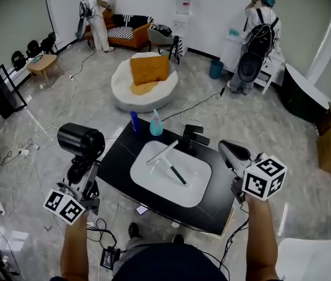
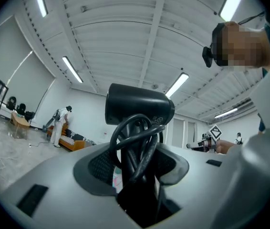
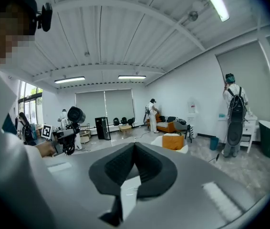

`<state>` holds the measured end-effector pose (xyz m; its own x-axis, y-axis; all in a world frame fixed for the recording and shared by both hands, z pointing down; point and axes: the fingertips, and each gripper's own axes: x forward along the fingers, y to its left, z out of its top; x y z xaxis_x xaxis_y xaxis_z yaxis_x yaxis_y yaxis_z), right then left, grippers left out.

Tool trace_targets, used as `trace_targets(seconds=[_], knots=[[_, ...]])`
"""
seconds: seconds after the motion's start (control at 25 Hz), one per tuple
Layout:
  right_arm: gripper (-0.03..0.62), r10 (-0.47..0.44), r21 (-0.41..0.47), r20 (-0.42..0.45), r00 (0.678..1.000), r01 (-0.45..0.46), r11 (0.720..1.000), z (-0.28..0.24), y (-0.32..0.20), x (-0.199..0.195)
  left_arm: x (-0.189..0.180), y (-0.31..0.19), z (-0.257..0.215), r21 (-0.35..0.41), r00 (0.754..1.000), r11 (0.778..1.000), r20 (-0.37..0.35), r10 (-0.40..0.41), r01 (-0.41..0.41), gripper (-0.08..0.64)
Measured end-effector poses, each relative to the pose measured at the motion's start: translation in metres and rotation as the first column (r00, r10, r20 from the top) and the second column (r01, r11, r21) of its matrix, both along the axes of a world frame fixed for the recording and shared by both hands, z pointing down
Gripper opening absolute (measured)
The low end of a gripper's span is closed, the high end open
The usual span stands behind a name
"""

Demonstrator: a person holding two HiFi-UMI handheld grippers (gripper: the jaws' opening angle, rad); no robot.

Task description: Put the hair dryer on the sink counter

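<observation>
Between the jaws of the left gripper (image 2: 137, 168) stands the hair dryer (image 2: 140, 108) — its handle, with the black cord (image 2: 134, 144) looped round it, is pinched by the two pads, which sit part-way apart at the width of that bundle. The round barrel rises above the jaw tips, clear of everything else.

So the pick-up looks done, but the putting-down is not. Seen from the head view, the dryer hangs up in the air and appears to be just off the left edge of the sink counter (image 1: 121, 157), beside it and not over it, touching nothing but the gripper. What is left, as I judge it, is to carry the jaws to the right over a bare stretch of the black top, lower the dryer until it rests there, and let go. The white basin (image 1: 171, 174) lies to the right of these jaws — best kept clear of.

The right gripper (image 1: 231, 151) waits at the counter's other side, its jaws closed together on nothing.
</observation>
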<state>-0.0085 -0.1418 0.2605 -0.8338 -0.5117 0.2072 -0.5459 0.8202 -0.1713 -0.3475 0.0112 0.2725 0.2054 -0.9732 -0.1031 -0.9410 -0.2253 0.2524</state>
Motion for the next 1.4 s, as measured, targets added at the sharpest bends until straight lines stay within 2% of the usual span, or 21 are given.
trace_targets(seconds=[0.08, 0.28, 0.4, 0.56, 0.76, 0.92, 1.08, 1.4], knots=[[0.009, 0.048, -0.007, 0.013, 0.999, -0.048, 0.999, -0.005, 0.002, -0.007, -0.013, -0.014, -0.004, 0.0, 0.998, 0.999, -0.01, 0.054, -0.054, 0.198], [0.011, 0.087, -0.034, 0.004, 0.996, -0.087, 0.996, 0.006, 0.003, -0.06, -0.054, -0.042, -0.006, -0.002, 0.986, 0.991, 0.095, 0.135, -0.135, 0.198], [0.011, 0.079, -0.072, -0.012, 0.997, -0.08, 0.994, 0.026, -0.001, -0.093, -0.081, -0.062, 0.016, -0.054, 0.987, 0.987, 0.049, 0.155, -0.152, 0.198], [0.011, 0.103, -0.118, -0.025, 0.994, -0.105, 0.987, 0.047, -0.012, -0.108, -0.098, -0.082, 0.034, -0.103, 0.985, 0.98, -0.028, 0.169, -0.171, 0.198], [0.011, 0.137, -0.157, 0.001, 0.991, -0.135, 0.978, 0.065, -0.027, -0.108, -0.097, -0.103, 0.033, -0.121, 0.979, 0.972, 0.021, 0.205, -0.201, 0.198], [0.011, 0.154, -0.186, 0.011, 0.988, -0.149, 0.971, 0.077, -0.03, -0.096, -0.085, -0.116, 0.028, -0.119, 0.974, 0.968, 0.023, 0.225, -0.221, 0.198], [0.011, 0.217, -0.186, 0.019, 0.976, -0.21, 0.96, 0.075, -0.036, -0.053, -0.057, -0.134, 0.027, -0.12, 0.965, 0.958, 0.002, 0.261, -0.259, 0.199], [0.011, 0.361, -0.269, 0.026, 0.932, -0.341, 0.901, 0.109, -0.025, 0.041, 0.033, -0.169, 0.047, -0.151, 0.924, 0.913, -0.009, 0.383, -0.38, 0.198]])
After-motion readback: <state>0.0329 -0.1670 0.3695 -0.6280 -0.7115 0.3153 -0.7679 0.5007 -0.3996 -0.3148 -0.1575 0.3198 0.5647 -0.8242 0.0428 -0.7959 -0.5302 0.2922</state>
